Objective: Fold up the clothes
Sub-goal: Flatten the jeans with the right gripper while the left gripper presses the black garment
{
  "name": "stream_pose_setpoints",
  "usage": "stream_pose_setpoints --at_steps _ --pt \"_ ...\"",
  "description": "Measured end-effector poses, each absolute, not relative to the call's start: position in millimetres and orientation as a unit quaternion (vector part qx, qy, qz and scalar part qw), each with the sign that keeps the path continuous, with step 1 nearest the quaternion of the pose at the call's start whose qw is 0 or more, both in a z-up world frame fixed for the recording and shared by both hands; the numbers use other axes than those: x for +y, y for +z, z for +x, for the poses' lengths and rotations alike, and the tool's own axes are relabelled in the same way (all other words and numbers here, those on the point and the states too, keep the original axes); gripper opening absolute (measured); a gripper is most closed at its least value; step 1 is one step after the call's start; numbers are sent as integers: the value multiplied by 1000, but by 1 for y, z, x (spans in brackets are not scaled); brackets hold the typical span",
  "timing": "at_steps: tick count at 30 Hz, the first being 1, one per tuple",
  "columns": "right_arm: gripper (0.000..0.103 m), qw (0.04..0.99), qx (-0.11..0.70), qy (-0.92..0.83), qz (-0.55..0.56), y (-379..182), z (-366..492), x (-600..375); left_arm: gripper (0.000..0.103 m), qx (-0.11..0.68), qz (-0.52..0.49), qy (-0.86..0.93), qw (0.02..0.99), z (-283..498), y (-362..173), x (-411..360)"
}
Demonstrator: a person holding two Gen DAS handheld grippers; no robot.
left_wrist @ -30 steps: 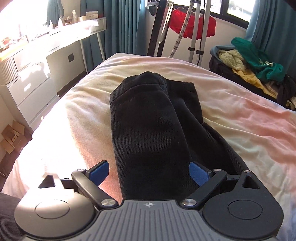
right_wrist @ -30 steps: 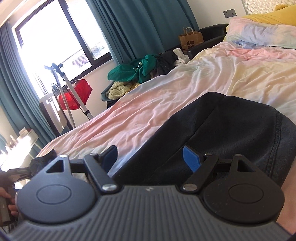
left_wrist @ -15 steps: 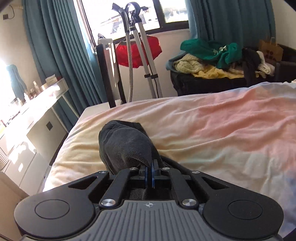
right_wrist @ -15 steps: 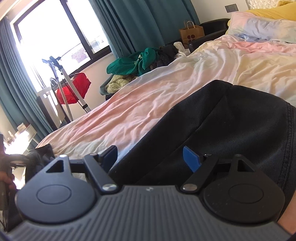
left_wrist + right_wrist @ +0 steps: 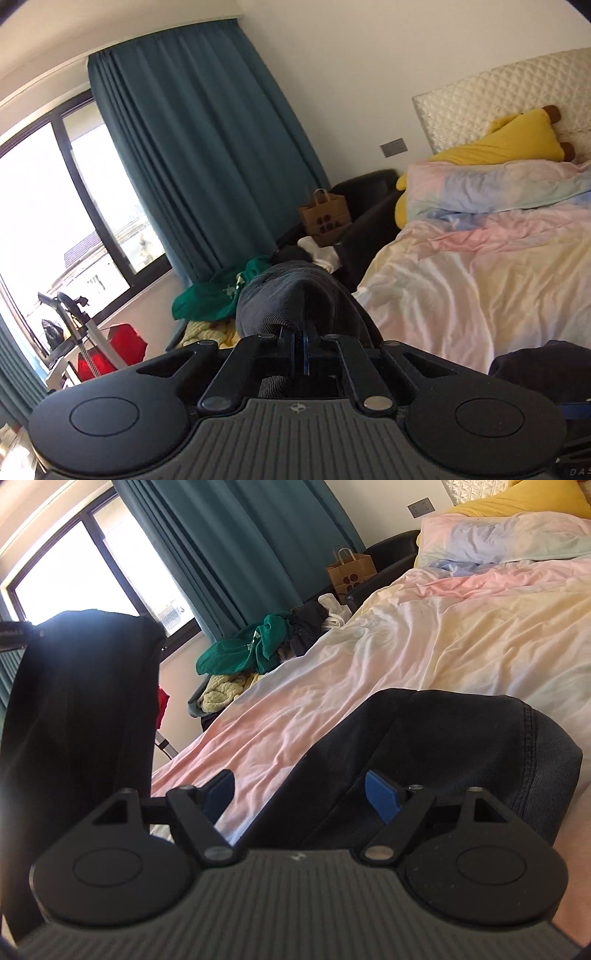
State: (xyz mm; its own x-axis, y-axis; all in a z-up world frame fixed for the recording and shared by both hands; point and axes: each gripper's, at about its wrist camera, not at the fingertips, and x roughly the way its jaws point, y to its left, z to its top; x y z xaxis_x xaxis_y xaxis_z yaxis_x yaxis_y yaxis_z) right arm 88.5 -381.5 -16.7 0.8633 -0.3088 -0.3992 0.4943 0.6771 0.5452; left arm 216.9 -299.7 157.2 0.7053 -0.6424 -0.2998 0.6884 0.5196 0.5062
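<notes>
The left gripper (image 5: 300, 345) is pinching one end of the black trousers (image 5: 436, 760), its jaws closed on the cloth. This end is hanging in the air at the left of the right wrist view, probably so that it can be carried over the other part. The rest of the trousers is lying on the pastel duvet (image 5: 424, 642) of the bed. The right gripper (image 5: 300, 794) is hovering low above the lying part with jaws wide apart, holding nothing, maybe ready to steady the fold.
</notes>
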Motion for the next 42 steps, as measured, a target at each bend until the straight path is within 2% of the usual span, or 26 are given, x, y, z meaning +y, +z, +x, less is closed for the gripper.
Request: stream_pose_setpoints --at_steps 4,6,11,15,18,20,21,23,27,29,31,37,42 --pt "80 895 127 -239 356 -20 81 -395 4 15 302 -424 854 209 143 -351" --pt "80 890 122 -247 364 -21 78 -402 4 29 300 -422 855 222 124 -374" --pt "81 879 132 -260 379 -33 82 -414 4 93 318 -394 857 264 30 -405" --pt "81 876 148 -259 379 -44 89 -416 6 155 311 -369 862 290 -34 -398" --pt "81 878 153 -256 374 -48 93 -415 27 197 297 -350 866 302 -54 -383" --pt "81 879 155 -256 371 -50 94 -415 60 217 289 -343 867 299 -51 -356" --pt "81 880 155 -256 370 -50 95 -414 65 213 284 -338 871 293 -46 -344" --pt "81 883 153 -253 364 -48 94 -412 83 202 265 -321 886 274 -30 -304" --pt "81 891 149 -246 351 -42 92 -406 88 212 192 -264 921 236 4 -237" --pt "81 895 147 -243 344 -38 91 -403 98 231 134 -221 938 209 14 -198" --pt "81 900 144 -238 335 -34 90 -399 101 248 89 -191 945 180 13 -163" --pt "81 924 133 -229 276 -21 85 -376 103 290 19 -57 955 102 -37 -69" --pt "80 942 165 -203 209 -20 90 -346 103 313 8 21 950 100 -77 -34"
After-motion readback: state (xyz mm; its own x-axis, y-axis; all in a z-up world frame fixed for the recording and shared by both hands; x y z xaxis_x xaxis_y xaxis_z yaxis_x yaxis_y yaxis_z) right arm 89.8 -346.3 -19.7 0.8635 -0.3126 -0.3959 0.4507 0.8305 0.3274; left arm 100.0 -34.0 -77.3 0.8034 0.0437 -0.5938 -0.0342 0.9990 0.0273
